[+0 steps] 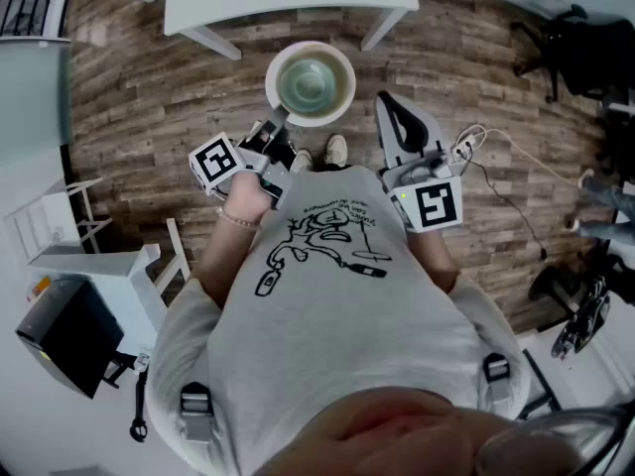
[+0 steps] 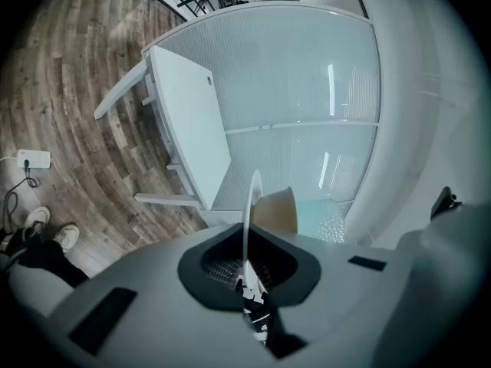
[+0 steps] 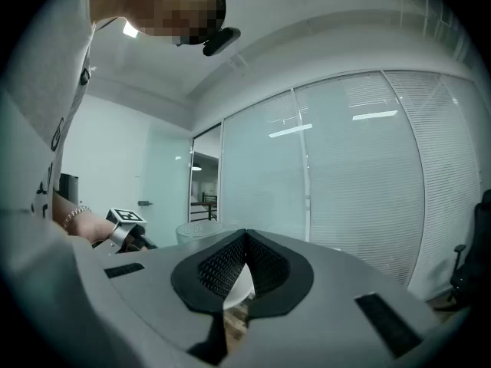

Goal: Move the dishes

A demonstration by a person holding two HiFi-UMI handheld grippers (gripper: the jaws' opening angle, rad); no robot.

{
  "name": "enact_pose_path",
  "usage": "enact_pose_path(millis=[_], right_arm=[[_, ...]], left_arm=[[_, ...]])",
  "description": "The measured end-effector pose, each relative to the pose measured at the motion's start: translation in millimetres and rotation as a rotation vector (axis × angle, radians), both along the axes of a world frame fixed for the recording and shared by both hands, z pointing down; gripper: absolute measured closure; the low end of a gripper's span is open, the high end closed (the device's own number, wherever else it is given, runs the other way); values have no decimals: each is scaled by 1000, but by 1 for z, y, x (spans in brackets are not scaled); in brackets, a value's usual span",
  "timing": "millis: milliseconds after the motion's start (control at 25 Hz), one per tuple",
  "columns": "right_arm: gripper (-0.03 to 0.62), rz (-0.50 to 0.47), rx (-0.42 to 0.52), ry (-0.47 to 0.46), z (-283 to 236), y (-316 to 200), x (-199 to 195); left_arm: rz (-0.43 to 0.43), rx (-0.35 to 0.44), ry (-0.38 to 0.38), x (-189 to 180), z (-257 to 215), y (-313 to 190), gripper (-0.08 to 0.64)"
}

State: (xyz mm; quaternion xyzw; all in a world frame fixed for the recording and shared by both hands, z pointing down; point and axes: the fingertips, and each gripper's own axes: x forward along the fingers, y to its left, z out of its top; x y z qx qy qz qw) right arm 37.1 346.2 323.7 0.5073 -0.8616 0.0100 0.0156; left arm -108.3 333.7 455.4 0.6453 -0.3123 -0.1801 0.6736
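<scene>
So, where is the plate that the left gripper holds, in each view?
Head view: plate at top centre.
Left gripper view: plate at centre, edge-on, pinched in the jaws.
Right gripper view: pale rim left of centre, probably it.
Landmark: the marker cube, in head and right gripper views.

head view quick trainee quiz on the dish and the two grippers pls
1. True or false: the left gripper is shut on the rim of the dish.
2. Pick one. In the head view, the surface seen around the held dish is: A) carpet, B) wooden floor, C) tiles.
3. Fill in: the right gripper has its jaws ____ and carries no dish.

Key: 1 true; 2 B; 3 shut.
</scene>
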Motion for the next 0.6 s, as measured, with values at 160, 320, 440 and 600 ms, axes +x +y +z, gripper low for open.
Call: enact_pose_path(millis=[160,320,440,600], right_arm=[[558,-1,-15,-16,2,4,2],[558,-17,-20,-29,2,8,10],[558,-21,-16,-22,1,7,18],[555,-27,-21,-25,4,3,23]], left_arm=[[-2,7,6,3,-4,3,551],[3,11,-5,12,-5,8,551],[2,8,-8,21,-5,9,551],[-3,5,-6,27,-1,7,551]])
